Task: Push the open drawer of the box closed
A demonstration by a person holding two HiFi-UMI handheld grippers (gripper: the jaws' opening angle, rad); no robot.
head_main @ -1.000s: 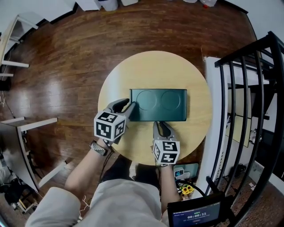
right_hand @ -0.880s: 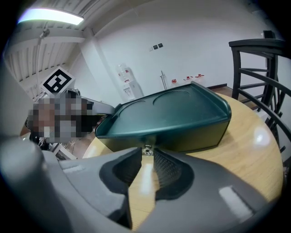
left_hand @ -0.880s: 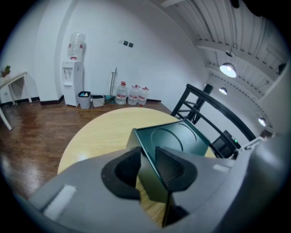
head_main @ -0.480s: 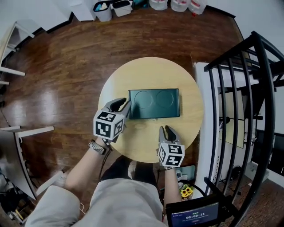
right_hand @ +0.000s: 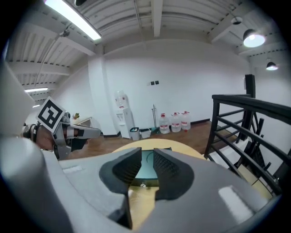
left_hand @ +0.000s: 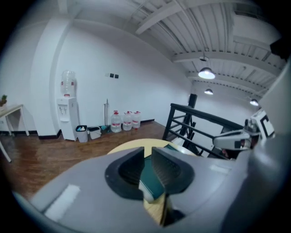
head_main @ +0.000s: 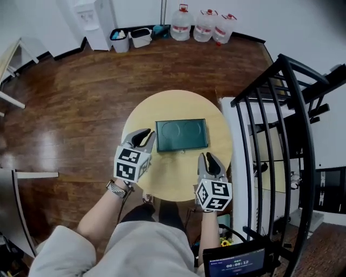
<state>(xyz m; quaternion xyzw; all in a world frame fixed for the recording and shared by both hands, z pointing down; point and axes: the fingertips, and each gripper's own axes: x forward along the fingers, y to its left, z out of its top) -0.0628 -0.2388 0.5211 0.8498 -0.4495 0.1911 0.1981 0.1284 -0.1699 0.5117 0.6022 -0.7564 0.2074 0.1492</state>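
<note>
Apparently the drawer sits flush in the box; left hand-held gripper at its nine o'clock, right hand-held gripper at five, both spread, empty; just withdraw.

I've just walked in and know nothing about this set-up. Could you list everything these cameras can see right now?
table: one, round, light wood, middle of the room
box: one, dark green, lying flat on the table
floor: dark brown wood, all around the table
water bottles: three, clear with red tops, by the far wall
water dispenser: one, white, far wall, left of the bottles
bins: two, small, between dispenser and bottles
railing: one, black, right of the table
screen: one, dark, bottom edge
left gripper: one, grey, jaws apart, empty, by the box's left end
right gripper: one, grey, jaws apart, empty, over the table's near edge
</note>
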